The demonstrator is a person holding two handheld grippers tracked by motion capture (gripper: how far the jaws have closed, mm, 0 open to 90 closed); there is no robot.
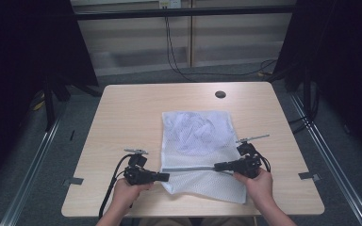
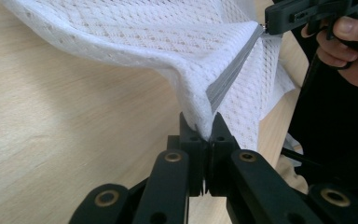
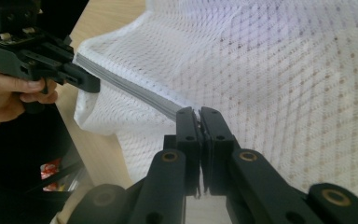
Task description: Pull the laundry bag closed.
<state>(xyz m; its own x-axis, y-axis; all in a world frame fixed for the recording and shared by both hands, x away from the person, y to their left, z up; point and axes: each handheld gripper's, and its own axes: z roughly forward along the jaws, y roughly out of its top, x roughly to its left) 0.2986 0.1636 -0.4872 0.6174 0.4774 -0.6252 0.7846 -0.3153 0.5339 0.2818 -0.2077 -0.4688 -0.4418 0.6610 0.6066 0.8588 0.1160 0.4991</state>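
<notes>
1. A white mesh laundry bag [image 1: 199, 141] lies flat on the light wooden bench [image 1: 122, 117], right of the bench's middle and reaching toward the near edge
2. A grey zipper band [image 1: 188, 168] runs across the bag near its front end, stretched between the two hand-held grippers
3. The left hand-held gripper [image 1: 166, 177] sits at the bag's near left corner, held by the person's left hand [image 1: 127, 190]; in the left gripper view its jaws are clenched on the mesh [image 2: 205, 122] right at the end of the zipper band [image 2: 233, 74], with the fabric lifted off the wood into a peak
4. The right hand-held gripper [image 1: 217, 166] sits at the bag's right side, held by the right hand [image 1: 259, 183]; in the right gripper view its jaws are pressed together on the zipper band [image 3: 135, 88] where it meets the mesh [image 3: 284, 79]
5. A round dark hole [image 1: 220, 94] sits in the bench near its far edge, well apart from the bag
6. Black cables [image 1: 174, 52] hang down the wall behind the bench and trail along the grey floor [image 1: 136, 77]
7. Dark curtains [image 1: 23, 52] stand at both sides of the scene
</notes>
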